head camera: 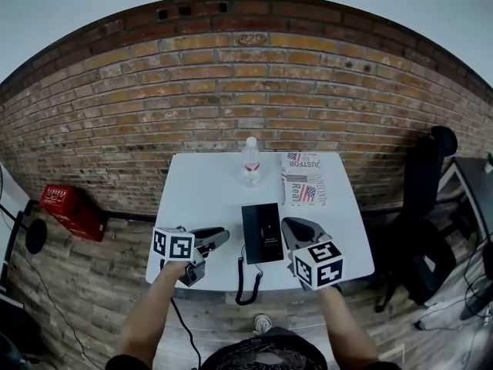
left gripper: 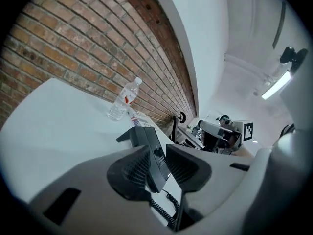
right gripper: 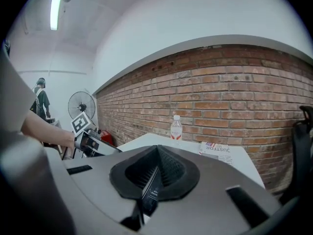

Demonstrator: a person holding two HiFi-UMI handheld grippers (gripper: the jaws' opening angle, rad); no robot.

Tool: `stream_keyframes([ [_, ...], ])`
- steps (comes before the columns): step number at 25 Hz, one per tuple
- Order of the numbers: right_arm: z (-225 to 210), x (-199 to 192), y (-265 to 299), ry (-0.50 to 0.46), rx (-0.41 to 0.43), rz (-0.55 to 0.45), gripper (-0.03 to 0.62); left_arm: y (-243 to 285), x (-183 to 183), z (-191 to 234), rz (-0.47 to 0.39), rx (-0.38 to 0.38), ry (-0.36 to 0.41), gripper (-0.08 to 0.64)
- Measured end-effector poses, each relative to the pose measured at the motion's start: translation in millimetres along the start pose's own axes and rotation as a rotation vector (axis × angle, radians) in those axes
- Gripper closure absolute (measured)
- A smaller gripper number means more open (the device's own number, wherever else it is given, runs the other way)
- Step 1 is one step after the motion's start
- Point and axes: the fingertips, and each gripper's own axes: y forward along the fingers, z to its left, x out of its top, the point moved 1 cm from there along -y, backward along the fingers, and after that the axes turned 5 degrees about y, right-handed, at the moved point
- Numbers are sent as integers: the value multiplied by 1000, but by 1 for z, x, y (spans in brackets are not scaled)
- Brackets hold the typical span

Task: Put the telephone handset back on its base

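the black telephone (head camera: pixel 262 233) lay flat near the front edge of the white worktop (head camera: pixel 208 191), its coiled cord (head camera: pixel 245 287) hanging over that edge. from where i stood i couldn't tell the handset from the base. the left gripper (head camera: pixel 212 245) sat just left of it, jaws apart and holding nothing. the right gripper (head camera: pixel 296 230) was just beside its right edge, jaws closed together at the tips. further back stood a water bottle (head camera: pixel 250 160), with a folded newspaper (head camera: pixel 306 182) to its right.
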Motion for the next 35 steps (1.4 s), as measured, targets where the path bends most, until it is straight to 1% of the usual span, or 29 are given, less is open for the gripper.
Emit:
stream_keyframes([
  [4,9,1,-17,-9,-11,-10,591,-16,13,-13,-52,104,115,460],
  [12,24,1,-54,-25,-22,-36,591,-52,33,-57,-165,257,280,469],
  [14,28,2,-62,-28,-23,-45,591,-61,36,-67,-187,302,326,485],
  [16,31,1,-69,-34,-25,-45,591,-69,37,-78,-203,332,365,508],
  [20,35,0,-80,-47,-26,-41,591,-81,33,-93,-217,380,408,523],
  [27,39,-3,-91,-56,-21,-44,591,-94,25,-98,-210,457,453,554],
  [30,41,-5,-93,-60,-17,-45,591,-98,24,-99,-217,466,455,554],
  [35,44,-3,-96,-64,-15,-51,591,-95,22,-108,-210,452,471,554],
])
